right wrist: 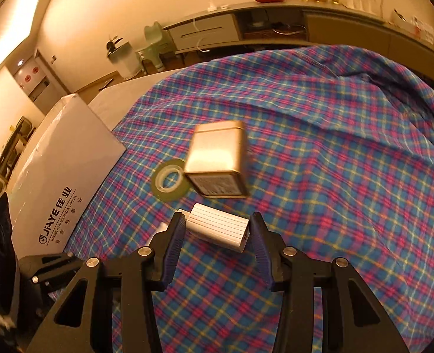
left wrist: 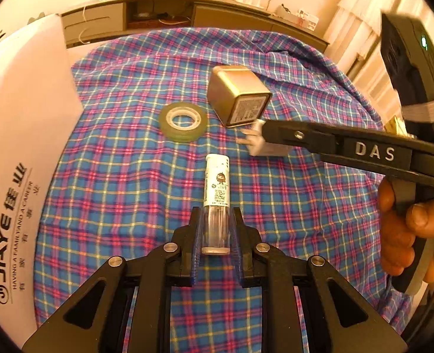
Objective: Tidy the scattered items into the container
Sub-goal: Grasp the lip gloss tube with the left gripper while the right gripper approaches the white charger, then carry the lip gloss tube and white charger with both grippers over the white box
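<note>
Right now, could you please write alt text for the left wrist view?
The left gripper clamps a lighter above a plaid cloth. Beyond lie a tape roll and gold tin; the right gripper holds a white charger.

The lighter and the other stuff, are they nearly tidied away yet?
Not yet; nothing looks put away. The left hand-held gripper grips the lighter; the right hand-held gripper brackets the white charger plug. The tape roll and gold tin lie on the plaid cloth.
</note>
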`<state>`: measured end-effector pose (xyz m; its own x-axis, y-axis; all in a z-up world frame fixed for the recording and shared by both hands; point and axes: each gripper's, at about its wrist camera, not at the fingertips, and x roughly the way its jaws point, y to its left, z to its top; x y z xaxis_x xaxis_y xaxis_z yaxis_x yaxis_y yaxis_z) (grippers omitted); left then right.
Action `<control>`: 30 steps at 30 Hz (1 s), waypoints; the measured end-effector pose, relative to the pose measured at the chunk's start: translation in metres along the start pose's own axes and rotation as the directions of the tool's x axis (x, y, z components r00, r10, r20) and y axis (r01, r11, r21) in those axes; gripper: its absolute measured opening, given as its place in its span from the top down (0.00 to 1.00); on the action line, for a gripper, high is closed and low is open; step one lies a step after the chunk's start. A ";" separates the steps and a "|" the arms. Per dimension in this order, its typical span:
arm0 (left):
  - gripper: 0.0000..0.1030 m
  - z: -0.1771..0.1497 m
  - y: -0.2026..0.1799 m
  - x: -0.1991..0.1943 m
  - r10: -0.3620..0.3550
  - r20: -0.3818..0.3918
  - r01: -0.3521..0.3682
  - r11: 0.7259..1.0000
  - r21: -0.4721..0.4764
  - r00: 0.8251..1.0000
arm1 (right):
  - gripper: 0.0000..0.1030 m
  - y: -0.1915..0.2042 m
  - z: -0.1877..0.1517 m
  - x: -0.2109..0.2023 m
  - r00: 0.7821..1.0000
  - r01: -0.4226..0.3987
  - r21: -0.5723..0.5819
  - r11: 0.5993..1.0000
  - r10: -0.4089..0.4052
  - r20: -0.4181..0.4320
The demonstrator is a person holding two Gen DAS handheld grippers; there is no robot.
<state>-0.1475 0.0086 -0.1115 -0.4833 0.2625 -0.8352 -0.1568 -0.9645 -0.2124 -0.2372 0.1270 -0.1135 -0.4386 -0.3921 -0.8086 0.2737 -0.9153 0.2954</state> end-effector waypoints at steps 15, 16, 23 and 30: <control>0.82 0.003 0.001 -0.040 -0.049 0.067 0.050 0.999 -0.014 0.997 | 0.55 0.013 -0.017 -0.038 0.998 -0.038 0.099 0.994 0.033 0.054; 0.82 0.003 0.002 -0.044 -0.053 0.072 0.054 0.998 -0.015 0.996 | 0.55 0.015 -0.019 -0.040 0.998 -0.041 0.100 0.994 0.035 0.056; 0.82 0.000 0.009 -0.067 -0.079 0.105 0.082 0.996 -0.026 0.991 | 0.55 0.032 -0.029 -0.060 0.995 -0.056 0.105 0.993 0.047 0.086; 0.82 -0.004 0.010 -0.088 -0.107 0.137 0.111 0.994 -0.019 0.985 | 0.55 0.049 -0.040 -0.085 0.988 -0.084 0.117 0.990 0.068 0.135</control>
<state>-0.1034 -0.0246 -0.0421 -0.5768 0.3658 -0.7304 -0.1929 -0.9298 -0.3133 -0.1522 0.1185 -0.0510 -0.5307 -0.4622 -0.7104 0.2075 -0.8836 0.4198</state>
